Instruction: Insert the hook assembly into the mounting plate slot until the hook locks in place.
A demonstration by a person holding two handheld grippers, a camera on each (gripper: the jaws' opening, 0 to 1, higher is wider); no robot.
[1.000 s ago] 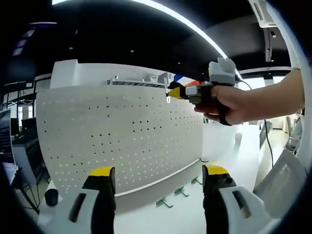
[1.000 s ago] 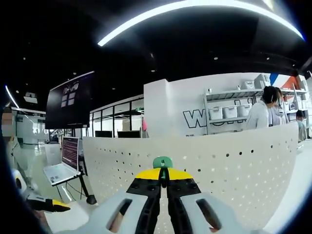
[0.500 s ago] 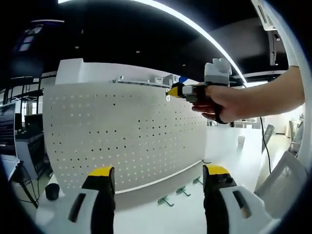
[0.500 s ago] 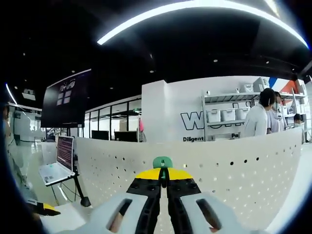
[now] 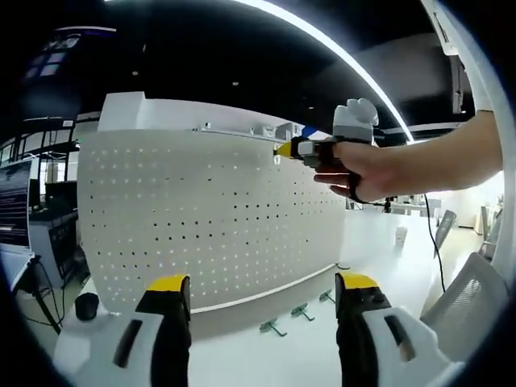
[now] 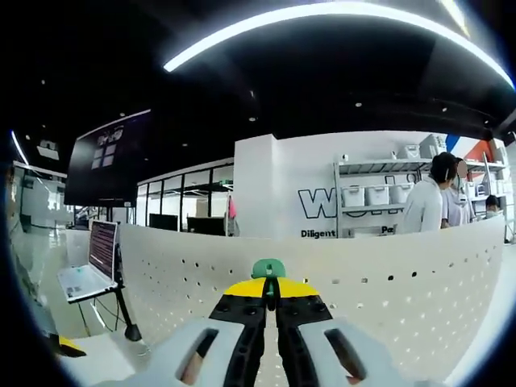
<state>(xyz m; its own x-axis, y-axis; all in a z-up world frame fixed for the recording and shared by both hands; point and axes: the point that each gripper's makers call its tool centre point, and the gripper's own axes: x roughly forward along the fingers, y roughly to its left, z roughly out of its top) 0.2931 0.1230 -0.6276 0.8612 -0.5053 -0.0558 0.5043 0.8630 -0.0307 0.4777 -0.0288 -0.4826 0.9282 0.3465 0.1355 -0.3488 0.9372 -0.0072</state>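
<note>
The small green hook point(image 6: 268, 268) sits pinched in the right gripper point(image 6: 270, 300), pointing straight at the white perforated mounting board point(image 6: 387, 290) just ahead, near its top edge. The left gripper point(image 5: 262, 302) hangs lower with its jaws spread, empty.

A white table point(image 5: 266, 355) fills the lower middle of the left gripper view. A white pegboard point(image 5: 210, 218) stands upright on it, across the frame's middle. Three green hooks point(image 5: 272, 326) lie in a row on the tabletop just in front of the board's base, lower centre-right, apart from one another.
</note>
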